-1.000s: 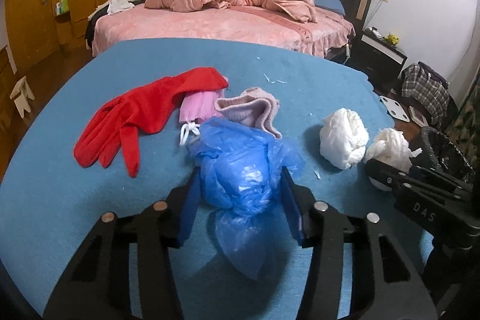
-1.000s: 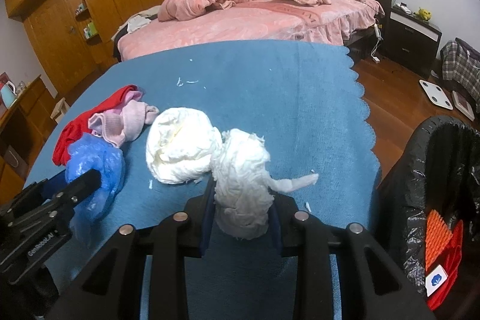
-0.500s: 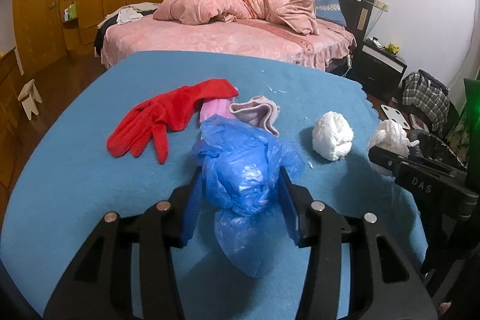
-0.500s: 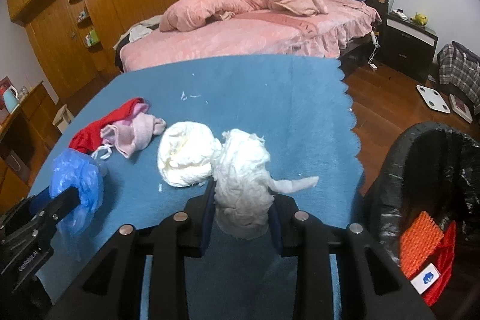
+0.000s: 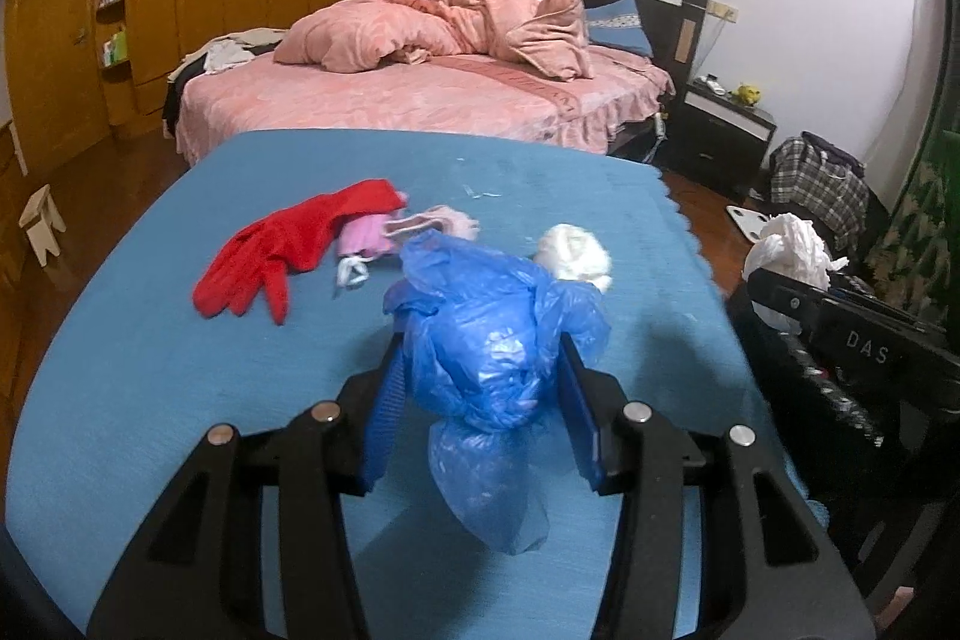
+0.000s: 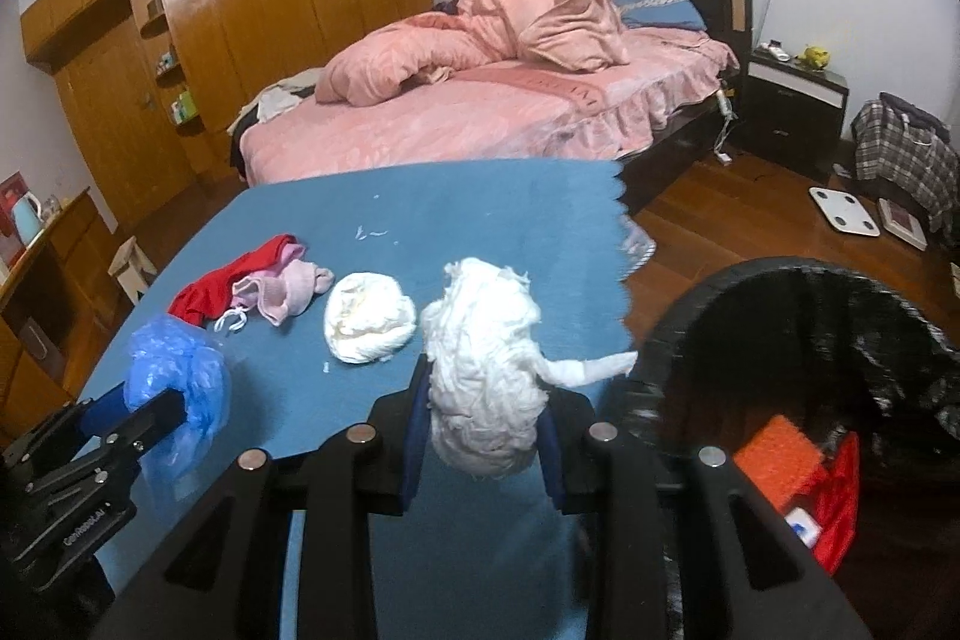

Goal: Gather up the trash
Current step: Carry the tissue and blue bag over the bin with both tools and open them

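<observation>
My left gripper (image 5: 480, 370) is shut on a crumpled blue plastic bag (image 5: 489, 334) and holds it above the blue table (image 5: 150, 370). My right gripper (image 6: 483, 400) is shut on a white paper wad (image 6: 486, 358), held at the table's right edge beside a black-lined trash bin (image 6: 798, 304). The bin holds orange and red trash (image 6: 780, 454). A second white wad (image 6: 369, 316) lies on the table. The right gripper with its wad (image 5: 786, 244) shows at the right of the left wrist view.
A red glove (image 5: 288, 244), a pink mask (image 5: 360, 244) and a pink sock (image 6: 288, 289) lie on the table's left part. Behind the table stands a pink bed (image 5: 420, 100). A nightstand (image 6: 798, 100), a scale (image 6: 846, 211) and a plaid bag (image 6: 906, 154) are at the right.
Both grippers have lifted and pulled back with their loads. The right gripper has moved right, nearer the bin, which now fills more of its view.
</observation>
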